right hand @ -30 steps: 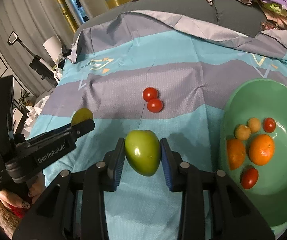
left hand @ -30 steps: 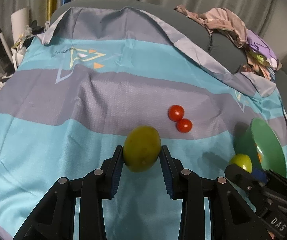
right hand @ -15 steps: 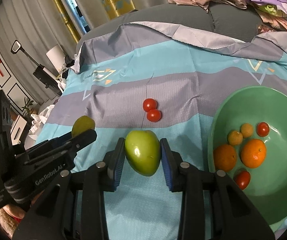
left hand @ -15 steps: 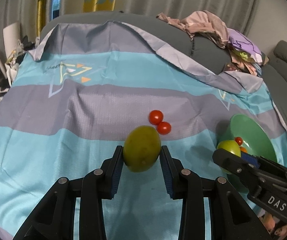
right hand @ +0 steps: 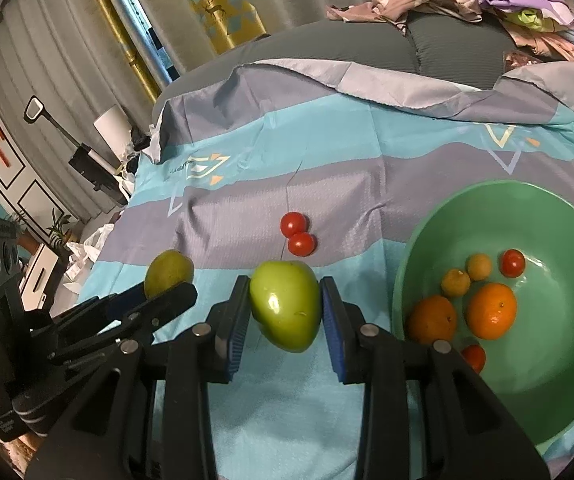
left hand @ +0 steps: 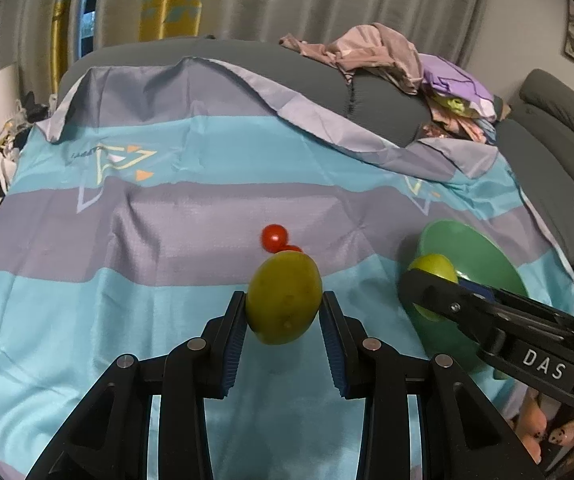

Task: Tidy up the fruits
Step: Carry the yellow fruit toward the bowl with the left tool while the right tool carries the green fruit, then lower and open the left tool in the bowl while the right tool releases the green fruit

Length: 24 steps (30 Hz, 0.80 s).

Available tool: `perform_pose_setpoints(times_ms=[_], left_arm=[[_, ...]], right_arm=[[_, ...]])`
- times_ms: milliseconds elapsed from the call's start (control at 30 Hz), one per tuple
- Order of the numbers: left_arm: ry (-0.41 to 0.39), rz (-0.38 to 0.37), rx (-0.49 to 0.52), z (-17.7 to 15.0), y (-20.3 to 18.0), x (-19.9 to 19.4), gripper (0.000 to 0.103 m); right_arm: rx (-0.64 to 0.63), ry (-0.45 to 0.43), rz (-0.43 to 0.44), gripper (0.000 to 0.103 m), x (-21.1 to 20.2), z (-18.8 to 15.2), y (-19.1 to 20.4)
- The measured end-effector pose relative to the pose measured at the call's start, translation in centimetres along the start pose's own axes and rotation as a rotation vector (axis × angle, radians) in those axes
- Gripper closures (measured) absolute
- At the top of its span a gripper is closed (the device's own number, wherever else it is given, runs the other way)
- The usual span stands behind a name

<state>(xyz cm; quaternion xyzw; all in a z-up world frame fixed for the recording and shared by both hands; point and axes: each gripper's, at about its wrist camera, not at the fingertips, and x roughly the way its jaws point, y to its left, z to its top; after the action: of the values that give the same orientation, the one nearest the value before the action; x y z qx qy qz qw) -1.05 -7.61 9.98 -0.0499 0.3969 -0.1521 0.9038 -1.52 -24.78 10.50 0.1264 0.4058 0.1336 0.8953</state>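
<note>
Left gripper [left hand: 283, 312]: closed on a yellow-green fruit [left hand: 283, 298], blue pads against its two sides, held in the air at lower centre of the left view.

Right gripper [right hand: 285, 312]: clamped on a green fruit [right hand: 285, 305] with a glossy skin, narrower end pointing down, at lower centre of the right view.

Bowl [right hand: 567, 208]: green, at right of the right view, resting on the cloth [right hand: 327, 152]. The right gripper sits just left of its rim.

In the bowl: two oranges [right hand: 491, 317], two small tan fruits [right hand: 455, 282] and three tomatoes, one near the far side [right hand: 513, 263].

Loose fruit: two tomatoes [right hand: 297, 234] touching each other on the grey stripe, above the green fruit in the frame.

Step, as judged: both held fruits are on the way to the bowl; the loose tomatoes are left for after.

Handling, held fruits: likely firm and fairly heavy, with smooth skin that may slide on the pads. Grip across the widest part, as now; the tapered green one could squirt downward if squeezed near its tip.

Handling, tomatoes: light, round, thin-skinned, likely to roll on the cloth and to split under a hard squeeze. Take one at a time across the middle, with gentle closure.

Risk: dropping from height could bruise fruit already in the bowl.
</note>
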Motion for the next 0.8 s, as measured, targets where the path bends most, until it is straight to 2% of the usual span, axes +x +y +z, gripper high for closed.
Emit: perform_pose_setpoints(times_ms=[433,800], left_arm=[[-0.002,-0.047,0.041,-0.1,-2.2,-0.5,0.066],[-0.007,-0.086,0.082,0.6,-5.1,-0.1,0.066]], right_arm=[[0.017,-0.04,-0.001,0.068,-1.7,0.4,-0.7],[0.074,-0.086,-0.012,0.068,-3.6,1.0,-3.2]])
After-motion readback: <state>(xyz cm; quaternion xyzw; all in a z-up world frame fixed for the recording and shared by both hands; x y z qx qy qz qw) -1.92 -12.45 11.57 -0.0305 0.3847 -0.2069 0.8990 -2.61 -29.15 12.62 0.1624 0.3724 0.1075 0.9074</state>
